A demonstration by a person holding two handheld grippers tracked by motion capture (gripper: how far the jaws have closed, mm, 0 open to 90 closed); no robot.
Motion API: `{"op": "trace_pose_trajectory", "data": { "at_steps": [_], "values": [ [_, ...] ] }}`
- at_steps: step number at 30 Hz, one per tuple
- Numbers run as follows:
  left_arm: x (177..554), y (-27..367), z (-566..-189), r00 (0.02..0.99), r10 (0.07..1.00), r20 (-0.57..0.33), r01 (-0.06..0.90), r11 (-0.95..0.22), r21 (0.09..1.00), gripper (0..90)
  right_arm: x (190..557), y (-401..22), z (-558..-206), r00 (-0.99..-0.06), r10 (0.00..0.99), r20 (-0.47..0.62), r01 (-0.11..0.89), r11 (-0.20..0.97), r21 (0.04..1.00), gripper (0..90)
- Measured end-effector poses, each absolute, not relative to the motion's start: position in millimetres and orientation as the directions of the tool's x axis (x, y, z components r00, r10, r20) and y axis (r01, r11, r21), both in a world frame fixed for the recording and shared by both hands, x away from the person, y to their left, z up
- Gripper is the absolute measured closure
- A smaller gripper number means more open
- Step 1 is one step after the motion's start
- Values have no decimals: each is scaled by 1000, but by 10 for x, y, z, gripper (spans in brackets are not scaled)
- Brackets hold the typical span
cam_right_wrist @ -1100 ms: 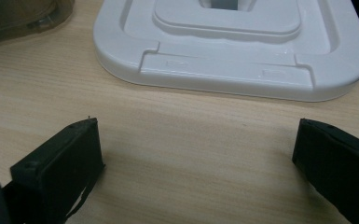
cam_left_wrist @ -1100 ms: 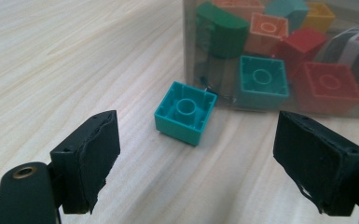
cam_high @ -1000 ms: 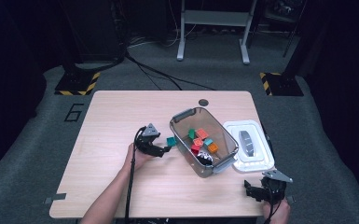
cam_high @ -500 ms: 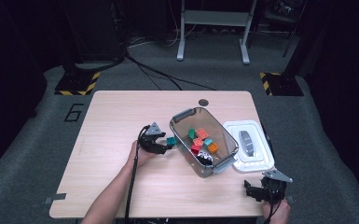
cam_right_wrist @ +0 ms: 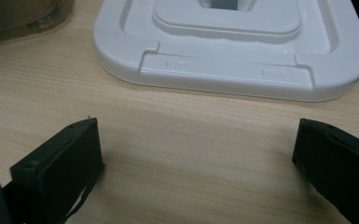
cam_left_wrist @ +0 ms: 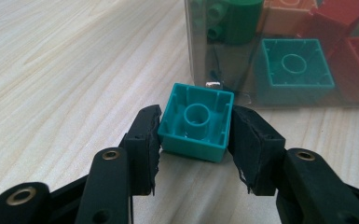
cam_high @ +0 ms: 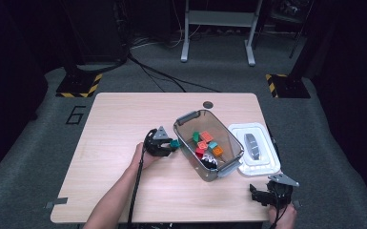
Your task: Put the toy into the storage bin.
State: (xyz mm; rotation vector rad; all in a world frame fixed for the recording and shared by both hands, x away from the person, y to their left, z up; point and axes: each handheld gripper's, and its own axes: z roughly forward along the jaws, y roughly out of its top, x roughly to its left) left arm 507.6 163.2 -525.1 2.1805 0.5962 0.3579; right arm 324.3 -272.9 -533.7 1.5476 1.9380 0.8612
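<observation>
A teal brick [cam_left_wrist: 196, 123] lies hollow side towards the camera on the table, just outside the clear plastic bin [cam_left_wrist: 224, 70]. My left gripper [cam_left_wrist: 196, 135] has just been closing, and both pads now touch the brick's sides. From above, this gripper [cam_high: 171, 145] and the teal brick [cam_high: 175, 143] sit against the bin's left wall [cam_high: 190, 117]. The bin holds several bricks in green, orange, red and teal. My right gripper [cam_high: 255, 194] rests near the table's front right corner. Its jaws [cam_right_wrist: 196, 144] stand wide apart over bare wood.
A white lid [cam_high: 255, 164] lies flat to the right of the bin and just ahead of the right gripper, where its rim [cam_right_wrist: 233, 70] shows close up. A round cable hole [cam_high: 208, 104] sits near the table's far edge. The left half of the table is bare wood.
The left gripper edged right towards the bin, and its jaws closed in on the teal brick. The right gripper stayed where it was.
</observation>
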Motion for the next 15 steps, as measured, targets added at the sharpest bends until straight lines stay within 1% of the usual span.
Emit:
{"op": "trace_pose_trajectory", "data": {
  "at_steps": [3, 6, 15],
  "values": [
    [5076, 1676, -5250, 842, 539, 36, 307, -532, 789, 586, 3243, -2729, -5338, -220, 975, -3, 651, 149, 744, 7],
    [5070, 1721, -5252, 834, 552, 13, 329, -516, 791, 589, 3243, -2729, -5338, -220, 975, -3, 651, 149, 744, 6],
    [5003, 1760, -5172, 833, 554, 19, 323, -512, 796, 591, 3241, -2727, -5337, -218, 976, -1, 653, 146, 743, 7]
  ]
}}
